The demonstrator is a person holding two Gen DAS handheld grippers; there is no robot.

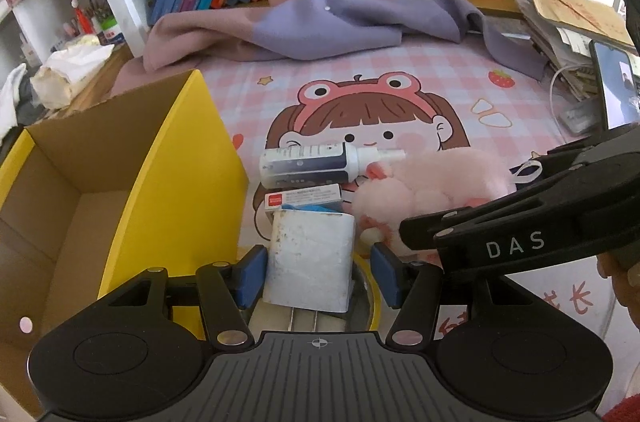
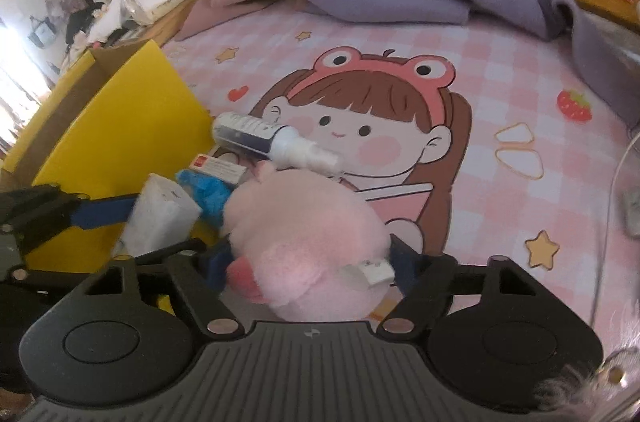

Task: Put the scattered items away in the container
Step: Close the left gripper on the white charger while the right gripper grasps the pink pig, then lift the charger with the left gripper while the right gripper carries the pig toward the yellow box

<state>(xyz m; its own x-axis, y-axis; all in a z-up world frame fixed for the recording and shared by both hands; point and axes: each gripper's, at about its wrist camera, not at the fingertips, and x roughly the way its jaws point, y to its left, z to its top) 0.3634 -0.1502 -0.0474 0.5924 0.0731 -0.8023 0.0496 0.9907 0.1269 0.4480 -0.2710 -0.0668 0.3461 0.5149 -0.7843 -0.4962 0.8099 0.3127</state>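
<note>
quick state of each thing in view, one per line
box: open, upright
charger: between left gripper pads, right pad apart
plush: gripped by right gripper
bottle: lying on its side
phone: screen on

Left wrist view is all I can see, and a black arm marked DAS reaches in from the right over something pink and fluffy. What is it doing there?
Observer: That is the right gripper. Its own camera shows one finger on each side of the pink plush toy.
Operator: Is it squeezing the toy?
Observer: Both fingers touch the fluff, but the picture is blurred there, so I cannot tell if the grip is firm.
Operator: Anything else I miss?
Observer: A white tag sticks out of the toy beside the gripper's right finger.
</note>
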